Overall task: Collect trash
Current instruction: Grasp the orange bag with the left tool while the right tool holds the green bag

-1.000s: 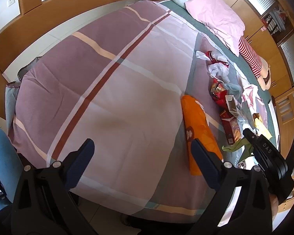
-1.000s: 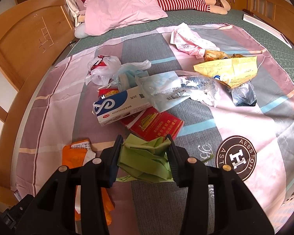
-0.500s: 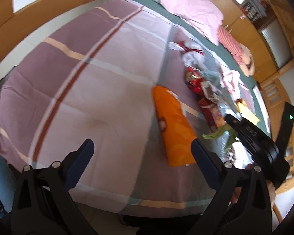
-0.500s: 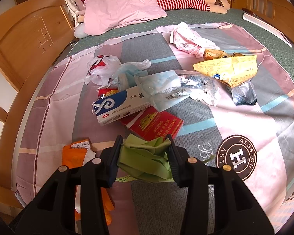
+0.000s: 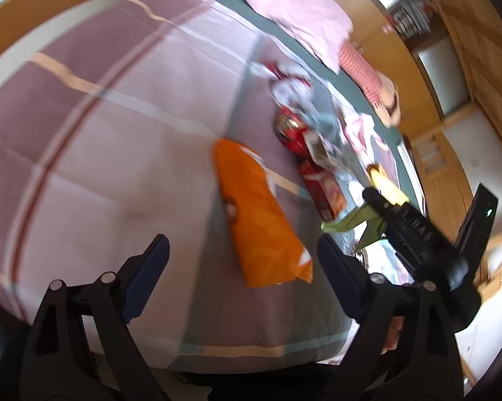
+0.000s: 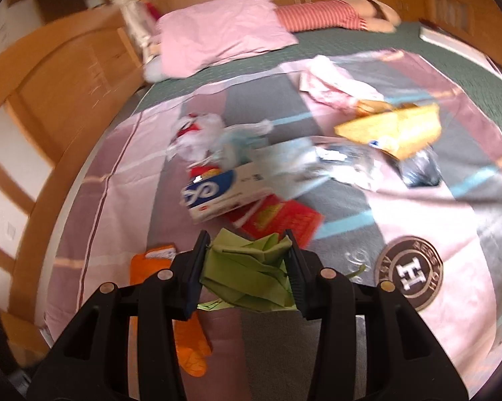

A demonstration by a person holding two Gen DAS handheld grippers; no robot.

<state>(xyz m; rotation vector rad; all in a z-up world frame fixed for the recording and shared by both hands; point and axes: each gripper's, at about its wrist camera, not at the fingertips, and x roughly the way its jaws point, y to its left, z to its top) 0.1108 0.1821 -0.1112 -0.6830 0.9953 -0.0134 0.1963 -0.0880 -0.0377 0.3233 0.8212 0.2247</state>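
Setting: trash is being collected from a bed spread with a striped mauve and grey quilt (image 5: 110,153), where litter is lying heaped beyond the tools.

Right gripper (image 6: 247,260): a crumpled green plastic bag (image 6: 251,274) is being clamped between its black jaws, which are set partly apart by the bag's bulk; the bag is being held just above the quilt.

Left gripper (image 5: 242,254): its jaws are being drawn in from nearly full width, with nothing pressed between the pads; a flat orange snack packet (image 5: 254,214) is being framed between and just beyond them, lying on the quilt.

Remaining litter: a blue and white cardboard box (image 6: 224,193), a red printed carton (image 6: 281,220) beneath it, a yellow paper wrapper (image 6: 394,130) and white crumpled plastic (image 6: 197,130) are waiting further up the bed.

Risk: quilt fabric is likely to be pinched with the thin packet if the jaws are closed too low.

Risk: the slick packet is liable to be pushed away, since both views are being blurred by movement.
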